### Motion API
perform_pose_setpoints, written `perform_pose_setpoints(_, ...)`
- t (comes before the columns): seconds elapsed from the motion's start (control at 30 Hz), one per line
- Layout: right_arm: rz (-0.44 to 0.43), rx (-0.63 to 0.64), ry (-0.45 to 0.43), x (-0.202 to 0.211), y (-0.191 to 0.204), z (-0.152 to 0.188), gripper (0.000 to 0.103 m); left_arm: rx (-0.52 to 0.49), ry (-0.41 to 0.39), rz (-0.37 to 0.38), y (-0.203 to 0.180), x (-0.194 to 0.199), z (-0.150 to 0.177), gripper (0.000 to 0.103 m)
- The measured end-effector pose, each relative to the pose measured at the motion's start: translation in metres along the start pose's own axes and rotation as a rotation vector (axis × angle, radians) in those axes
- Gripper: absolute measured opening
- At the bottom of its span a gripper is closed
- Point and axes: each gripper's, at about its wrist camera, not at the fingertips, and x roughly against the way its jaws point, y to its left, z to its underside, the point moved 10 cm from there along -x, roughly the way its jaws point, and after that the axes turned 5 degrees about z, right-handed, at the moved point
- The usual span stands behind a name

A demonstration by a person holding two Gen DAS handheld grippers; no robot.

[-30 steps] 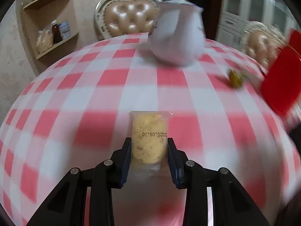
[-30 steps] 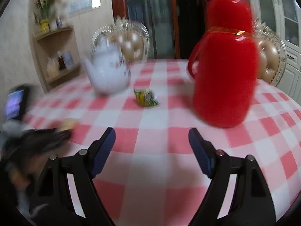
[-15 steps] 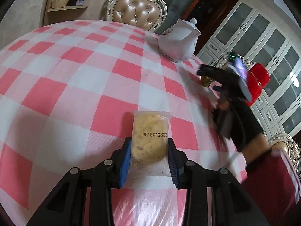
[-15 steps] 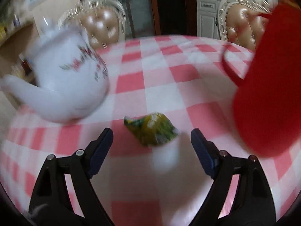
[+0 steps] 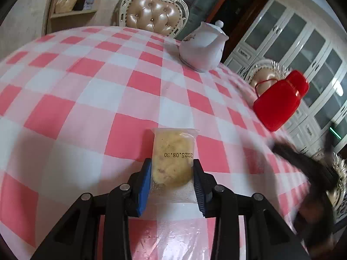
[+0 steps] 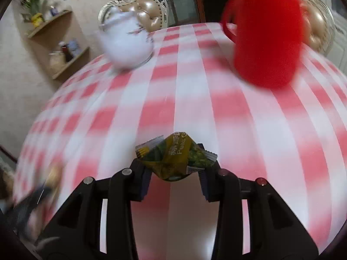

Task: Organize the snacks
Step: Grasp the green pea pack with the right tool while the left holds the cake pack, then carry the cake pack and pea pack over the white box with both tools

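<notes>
On the left, the left gripper (image 5: 172,182) is pinching a clear packet of a pale yellow crumbly snack (image 5: 173,158), its blue pads pressed on both sides of the pack, which carries a printed date and hangs just above the red-and-white checked tablecloth (image 5: 91,99). Farther back and to the right stands a white teapot (image 5: 201,47), and right of that a red thermos jug (image 5: 279,101); a padded chair (image 5: 153,17) sits at the far edge of the table. On the right, the right gripper (image 6: 173,171) has just been closing, and a small green pea packet (image 6: 175,156) is now nipped between its jaws, crumpled where the pads bite. Judging by both grips, the picking-up step looks finished for these two snacks and the carrying step is in hand; the next move calls for bringing both packs to one common spot and setting them down tidily, though no tray or box shows in either view, so where that spot lies I cannot tell. The left wrist view alone shows the yellow pack sharply and a dark blur at far right, probably the other tool; the right wrist view alone shows the green packet, with the table streaked by motion.
</notes>
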Motion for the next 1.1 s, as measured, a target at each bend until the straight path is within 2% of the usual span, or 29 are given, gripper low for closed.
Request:
perform_pose_setpoints(0.1,-0.064,-0.023,-0.023,0.076,-0.009,0.064,0.042,-0.017,-0.006,-0.065,0.002,-0.003,-0.004,0.039)
perform_pose_setpoints(0.13,-0.075,-0.023,-0.036,0.097,-0.011,0.083,0.042,-0.016,-0.012,-0.095,0.004,-0.005,-0.008,0.041)
perform_pose_setpoints(0.17,-0.088,-0.023,-0.047,0.114,-0.012,0.100,0.042,-0.016,-0.016,-0.117,0.004,-0.009,-0.013,0.049)
perform_pose_setpoints(0.23,-0.123,-0.047,-0.060,0.141,-0.013,0.129,0.042,-0.043,-0.007,-0.166,0.002,-0.019,-0.020,0.059)
perform_pose_setpoints(0.27,-0.131,-0.060,-0.059,0.140,-0.016,0.134,0.042,-0.069,0.004,-0.204,0.000,-0.024,-0.021,0.059)
perform_pose_setpoints(0.3,-0.131,-0.065,-0.055,0.149,-0.016,0.148,0.042,-0.107,0.017,-0.243,-0.002,-0.027,-0.020,0.058)
perform_pose_setpoints(0.37,-0.129,-0.075,-0.065,0.160,-0.014,0.165,0.042,-0.150,0.028,-0.300,-0.003,-0.022,-0.011,0.037)
perform_pose_setpoints(0.47,-0.182,-0.105,-0.068,0.170,-0.004,0.182,0.042,-0.163,0.049,-0.254,-0.012,-0.002,0.019,0.037)
perform_pose_setpoints(0.57,-0.229,-0.142,-0.067,0.167,0.009,0.199,0.042,-0.201,0.051,-0.224,-0.020,0.037,0.069,0.037)
perform_pose_setpoints(0.6,-0.253,-0.168,-0.068,0.165,0.013,0.206,0.042,-0.184,0.051,-0.197,-0.021,0.052,0.086,0.037)
perform_pose_setpoints(0.73,-0.319,-0.225,-0.035,0.156,0.031,0.231,0.042,-0.147,0.036,-0.168,-0.023,0.103,0.140,0.037)
perform_pose_setpoints(0.83,-0.320,-0.180,-0.082,0.166,0.044,0.231,0.042,-0.132,-0.037,-0.165,-0.027,0.147,0.172,0.037)
perform_pose_setpoints(0.9,-0.354,-0.172,-0.106,0.175,0.053,0.233,0.042,-0.097,-0.083,-0.148,-0.029,0.174,0.189,0.037)
perform_pose_setpoints(1.0,-0.362,-0.174,-0.110,0.178,0.060,0.238,0.042,-0.067,-0.140,-0.148,-0.028,0.203,0.201,0.037)
perform_pose_setpoints(1.1,-0.345,-0.159,-0.118,0.181,0.065,0.246,0.042,-0.078,-0.196,-0.169,-0.028,0.231,0.209,0.037)
